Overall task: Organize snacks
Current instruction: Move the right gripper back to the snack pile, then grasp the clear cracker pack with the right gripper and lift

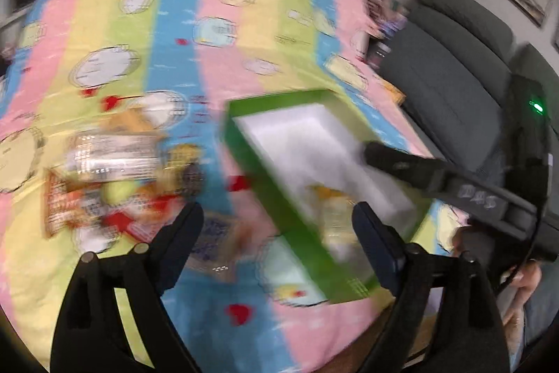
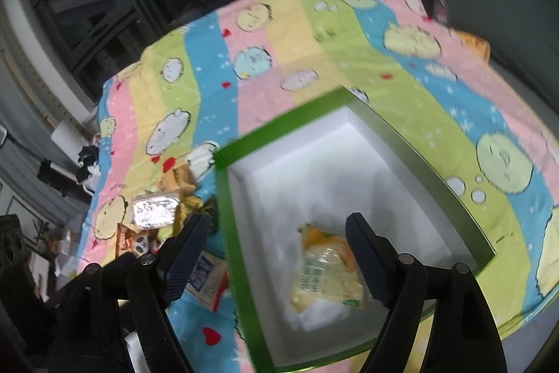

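Yellow plastic snack packet [image 2: 326, 271] lies in the green white-lined box's [image 2: 223, 198] near end, between the right gripper's [image 2: 279, 254] spread fingers, untouched. The left gripper [image 1: 279, 240] gapes empty above the striped tablecloth [image 1: 174, 23].

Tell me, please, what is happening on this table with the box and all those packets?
A person with a gripper in each hand is sorting snacks into a green box on a striped cloth. One yellow packet already lies inside the box. The right gripper hangs open above it, holding nothing. The left gripper is open and empty too. A pile of snacks waits beside the box.
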`<control>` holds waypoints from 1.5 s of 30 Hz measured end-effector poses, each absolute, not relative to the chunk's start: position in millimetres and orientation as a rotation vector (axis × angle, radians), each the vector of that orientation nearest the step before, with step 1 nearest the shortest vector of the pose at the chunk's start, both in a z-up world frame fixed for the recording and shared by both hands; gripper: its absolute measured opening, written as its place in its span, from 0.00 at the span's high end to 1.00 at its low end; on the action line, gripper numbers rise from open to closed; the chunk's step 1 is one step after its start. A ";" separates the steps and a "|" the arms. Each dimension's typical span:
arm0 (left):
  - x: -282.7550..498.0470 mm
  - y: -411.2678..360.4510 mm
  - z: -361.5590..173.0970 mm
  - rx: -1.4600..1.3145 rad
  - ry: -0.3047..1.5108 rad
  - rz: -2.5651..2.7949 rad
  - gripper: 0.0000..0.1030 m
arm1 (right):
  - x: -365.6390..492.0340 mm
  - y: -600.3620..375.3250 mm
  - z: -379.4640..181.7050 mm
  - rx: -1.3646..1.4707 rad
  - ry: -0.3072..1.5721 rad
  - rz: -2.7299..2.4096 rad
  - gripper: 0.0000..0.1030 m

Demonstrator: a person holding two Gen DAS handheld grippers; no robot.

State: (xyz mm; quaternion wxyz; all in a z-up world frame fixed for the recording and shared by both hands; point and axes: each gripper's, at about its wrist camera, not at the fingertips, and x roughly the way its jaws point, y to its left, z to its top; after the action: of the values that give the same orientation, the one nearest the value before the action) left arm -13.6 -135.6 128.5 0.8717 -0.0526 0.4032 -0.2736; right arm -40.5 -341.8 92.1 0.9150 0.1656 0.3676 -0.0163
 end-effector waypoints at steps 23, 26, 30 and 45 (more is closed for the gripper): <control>16.1 75.9 64.2 -0.316 0.876 -0.061 0.01 | 33.3 -174.5 39.1 0.020 0.941 0.228 0.18; 18.4 81.0 62.8 -0.338 0.887 -0.072 0.01 | 58.8 -144.4 23.1 -0.242 0.946 0.179 0.19; 20.8 82.5 61.5 -0.358 0.902 -0.099 0.01 | 83.2 -119.5 -1.6 -0.495 0.969 0.193 0.19; 24.1 80.5 57.8 -0.355 0.926 -0.111 0.01 | 114.8 -87.8 -51.9 -0.833 1.003 0.243 0.19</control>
State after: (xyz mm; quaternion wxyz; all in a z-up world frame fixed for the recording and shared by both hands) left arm 24.1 80.5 57.8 0.8781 -0.1702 0.4441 -0.0531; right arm 114.8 -87.8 -51.9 0.7881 -0.3864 0.4656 0.1128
